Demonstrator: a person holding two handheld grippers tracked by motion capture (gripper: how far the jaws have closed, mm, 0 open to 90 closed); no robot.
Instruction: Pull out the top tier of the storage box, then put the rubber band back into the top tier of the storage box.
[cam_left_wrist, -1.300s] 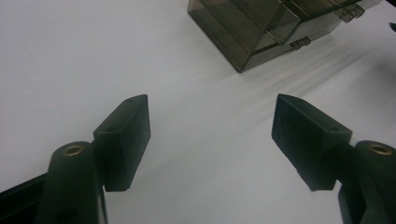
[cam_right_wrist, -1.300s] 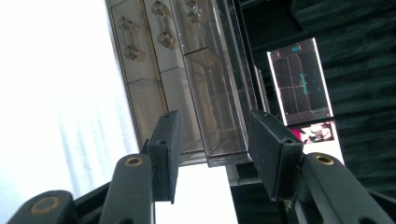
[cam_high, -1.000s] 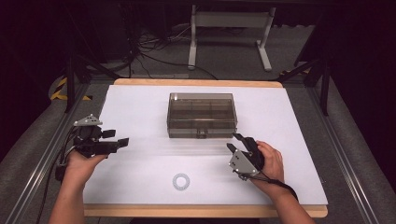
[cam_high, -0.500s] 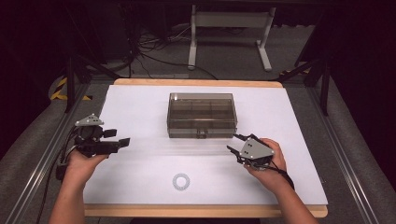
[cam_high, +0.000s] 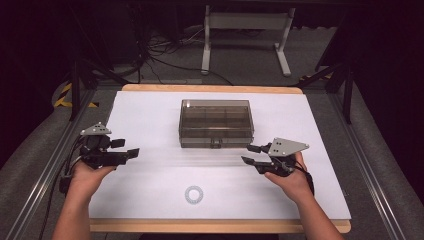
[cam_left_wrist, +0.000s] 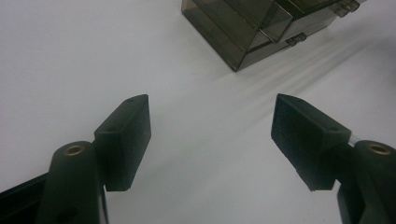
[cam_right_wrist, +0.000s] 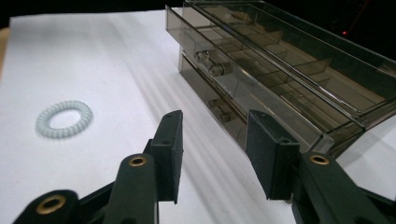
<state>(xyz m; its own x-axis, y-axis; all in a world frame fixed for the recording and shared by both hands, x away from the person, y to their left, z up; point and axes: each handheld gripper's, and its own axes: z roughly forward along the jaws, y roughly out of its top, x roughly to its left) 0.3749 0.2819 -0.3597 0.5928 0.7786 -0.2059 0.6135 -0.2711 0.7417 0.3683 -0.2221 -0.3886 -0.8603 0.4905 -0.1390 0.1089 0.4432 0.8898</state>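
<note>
A smoke-tinted clear compartment box (cam_high: 216, 122) sits lid-down at the middle of the white mat, its latch on the near wall. A white spiral hair ring (cam_high: 194, 194) lies on the mat in front of it. My left gripper (cam_high: 127, 147) hovers at the mat's left side, jaws wide open and empty, pointing right; in the left gripper view (cam_left_wrist: 210, 126) the box corner (cam_left_wrist: 243, 32) lies ahead. My right gripper (cam_high: 247, 154) points left just off the box's near right corner; its jaws have just been closing a little but stand open with nothing between them (cam_right_wrist: 212, 140). Box (cam_right_wrist: 280, 70) and ring (cam_right_wrist: 64, 119) lie ahead.
The white mat (cam_high: 150, 115) covers a wooden tabletop with metal rails on both sides. Behind the table are a white stand's legs (cam_high: 245, 40) and cables on a dark floor.
My right hand has shifted a little away and to the right and rolled, so its grey plate faces up and the jaws point left toward the box. The left hand has stayed still.
</note>
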